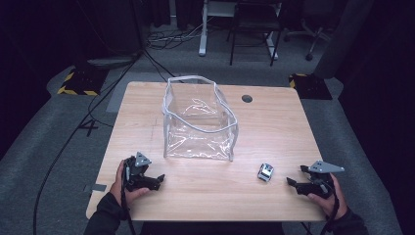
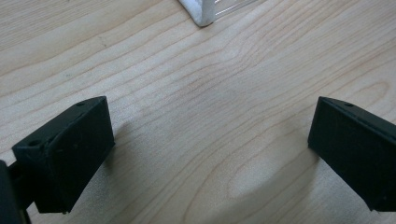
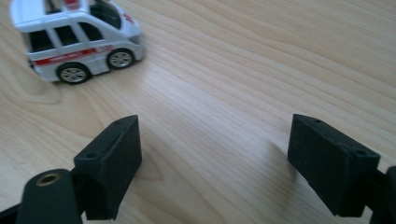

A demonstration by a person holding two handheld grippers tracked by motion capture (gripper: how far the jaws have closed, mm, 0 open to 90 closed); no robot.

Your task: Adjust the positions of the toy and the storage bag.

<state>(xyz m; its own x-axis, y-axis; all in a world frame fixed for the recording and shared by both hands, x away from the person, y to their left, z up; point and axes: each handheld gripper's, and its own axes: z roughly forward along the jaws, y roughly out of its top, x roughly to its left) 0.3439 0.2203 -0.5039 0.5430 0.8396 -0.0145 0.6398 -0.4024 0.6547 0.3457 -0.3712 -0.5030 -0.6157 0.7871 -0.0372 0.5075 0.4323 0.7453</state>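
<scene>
From the high view, the left gripper (image 1: 155, 179) rests near the surface's (image 1: 274, 127) front left corner, its jaws parted and empty, pointing toward the right. The right gripper (image 1: 295, 175) sits near the front right corner, jaws also spread with nothing between them, pointing left. A clear plastic bag (image 1: 199, 120) with a white rim stands open at the middle of the surface, toward the far edge. A small white toy ambulance (image 1: 265, 172) lies near the front edge, just left of the right gripper and well apart from the bag. Bare wood lies between the two grippers along the front edge.

In the left gripper view, the jaws stand wide apart over bare wood, holding nothing; a white corner of the bag (image 2: 201, 13) shows ahead at the top.

In the right gripper view, the jaws are wide open and empty; the toy ambulance (image 3: 77, 39) stands ahead and to the left, clear of both jaws.
</scene>
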